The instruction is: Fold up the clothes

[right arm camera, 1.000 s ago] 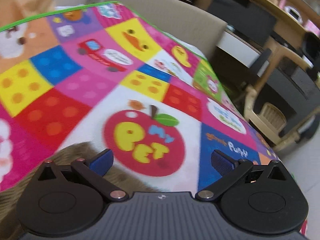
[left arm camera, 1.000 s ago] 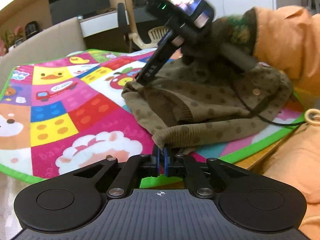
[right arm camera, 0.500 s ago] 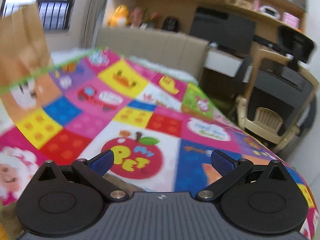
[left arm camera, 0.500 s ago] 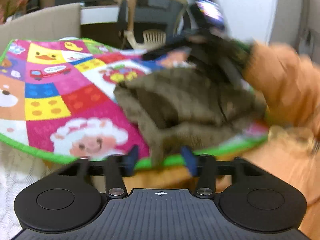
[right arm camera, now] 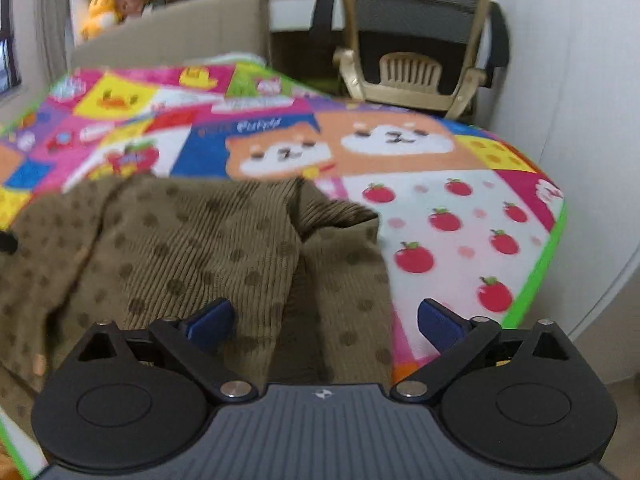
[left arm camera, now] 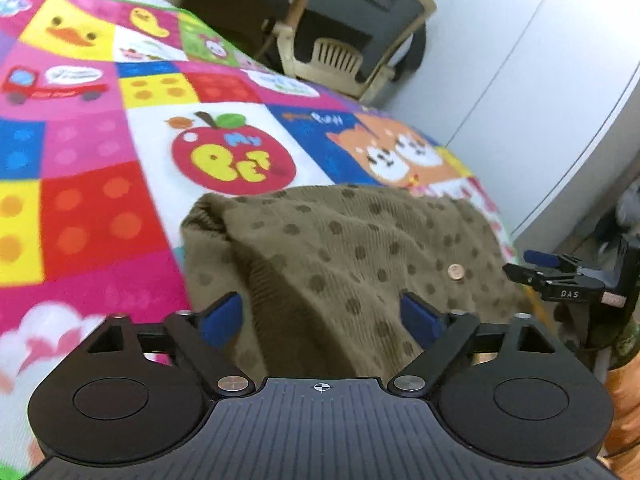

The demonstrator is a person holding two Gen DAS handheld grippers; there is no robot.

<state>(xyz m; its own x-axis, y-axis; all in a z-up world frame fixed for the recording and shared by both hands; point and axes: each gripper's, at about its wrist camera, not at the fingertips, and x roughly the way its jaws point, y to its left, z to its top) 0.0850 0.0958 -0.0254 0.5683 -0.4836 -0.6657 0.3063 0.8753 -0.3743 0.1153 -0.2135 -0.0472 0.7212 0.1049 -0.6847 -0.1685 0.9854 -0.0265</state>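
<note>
An olive-brown knit cardigan with dark dots (left arm camera: 344,256) lies crumpled on the colourful play mat (left arm camera: 100,152), near its front edge. A copper button (left arm camera: 455,271) shows on it. My left gripper (left arm camera: 322,316) is open and empty, just above the cardigan's near part. My right gripper (right arm camera: 324,322) is open and empty over the cardigan's right side (right arm camera: 224,248). It also shows at the right edge of the left wrist view (left arm camera: 560,280), beside the cardigan.
The mat (right arm camera: 460,208) covers a bed with a beige headboard (right arm camera: 172,36). A desk chair (right arm camera: 416,52) stands beyond the mat's far edge, with a white wall on the right. My orange sleeve (left arm camera: 624,400) is at the lower right.
My left gripper opened and let go of the cardigan's hem, then moved over the garment. My right gripper stayed open and swung right to the cardigan's right side.
</note>
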